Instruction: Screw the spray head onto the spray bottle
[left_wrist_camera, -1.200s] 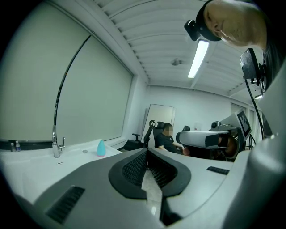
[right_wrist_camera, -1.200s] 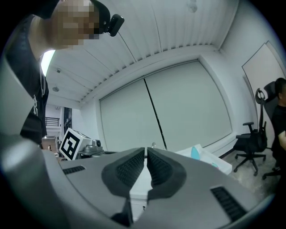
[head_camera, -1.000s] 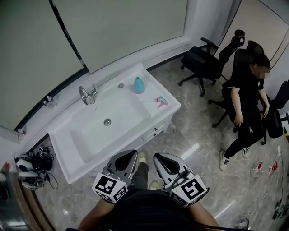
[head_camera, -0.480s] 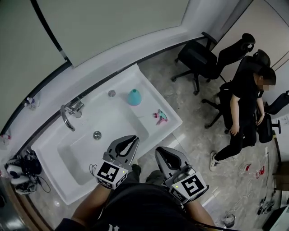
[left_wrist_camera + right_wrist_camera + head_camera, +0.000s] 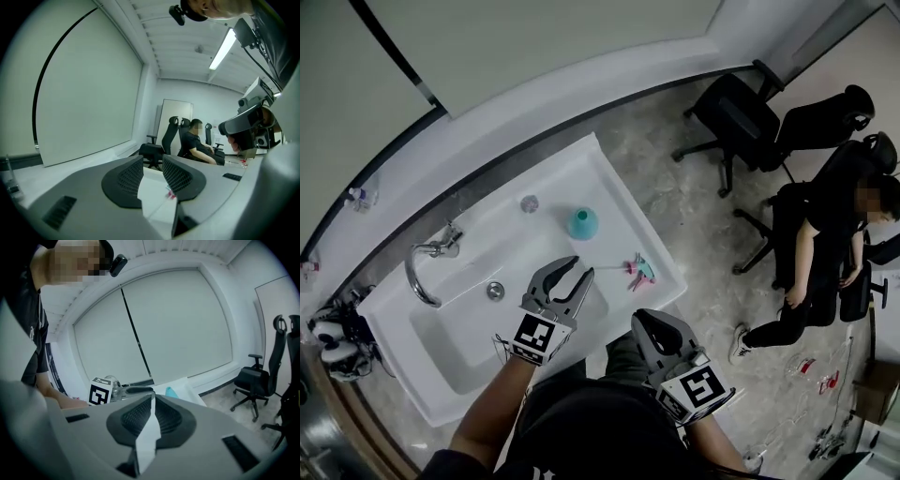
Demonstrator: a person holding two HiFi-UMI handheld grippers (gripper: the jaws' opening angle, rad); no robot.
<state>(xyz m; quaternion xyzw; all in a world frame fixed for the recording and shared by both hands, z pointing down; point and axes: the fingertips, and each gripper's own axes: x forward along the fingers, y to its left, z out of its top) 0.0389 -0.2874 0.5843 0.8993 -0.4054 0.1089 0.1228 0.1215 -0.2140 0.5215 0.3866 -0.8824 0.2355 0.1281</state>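
The left tongs (image 5: 582, 269) stand a little apart, having just been opening, with nothing between them. In the left gripper view only the far white edge and a speck of pink show through the gap. They hang over the basin's right end. The right tongs (image 5: 639, 319) are pressed together and empty, held lower down in front of the white washstand surface (image 5: 623, 211) and short of its front edge.

Just beyond the left tongs lies the spray head (image 5: 640, 272). It is pink and teal, on its side on the right-hand rim near the front corner, with a thin dip tube running off toward the basin. The spray bottle (image 5: 583, 223) is teal, rounded and tapering, and stands upright further back on the same rim, clearly apart from the head.

Both look like light, stiff plastic. The bottle's smooth, sloping body would likely squirm upward out of a pinch, so a low hold where its sides are fullest seems safest. The head is best taken by its body above the threaded collar. The trigger and the tube should be left alone, as the tube looks bendy and has to go down the neck first.

By count there is one bottle, one spray head and two tongs. There is also one faucet (image 5: 427, 272) and one drain (image 5: 495, 291). One seated person (image 5: 825, 234) is off to the right among black office chairs (image 5: 741, 117); two of these stand empty, and any others are too crowded to count.
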